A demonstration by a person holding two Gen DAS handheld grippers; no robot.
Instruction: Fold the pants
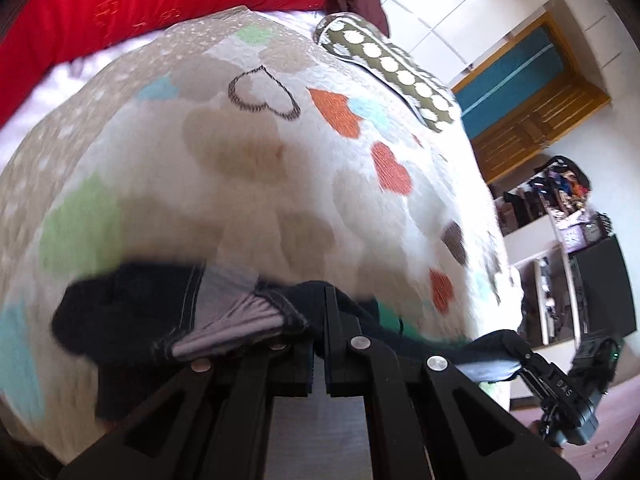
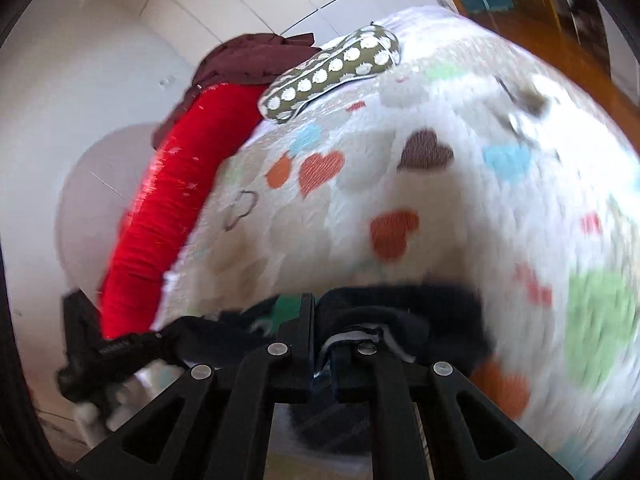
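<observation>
Left wrist view: our left gripper (image 1: 319,320) has its black fingers pinched together on the dark navy pants with the grey elastic waistband (image 1: 168,312), cloth bunched at the tips. The fabric stretches right to our right gripper (image 1: 524,354). In the right wrist view, that right gripper (image 2: 315,320) is also clamped on the dark cloth (image 2: 400,312), with our left gripper (image 2: 160,338) at the far end. Beneath lies the white quilted bedspread with coloured hearts (image 1: 280,160). Beyond sit a red embroidered bolster (image 1: 140,0) and an olive cushion with white dots (image 1: 392,68).
</observation>
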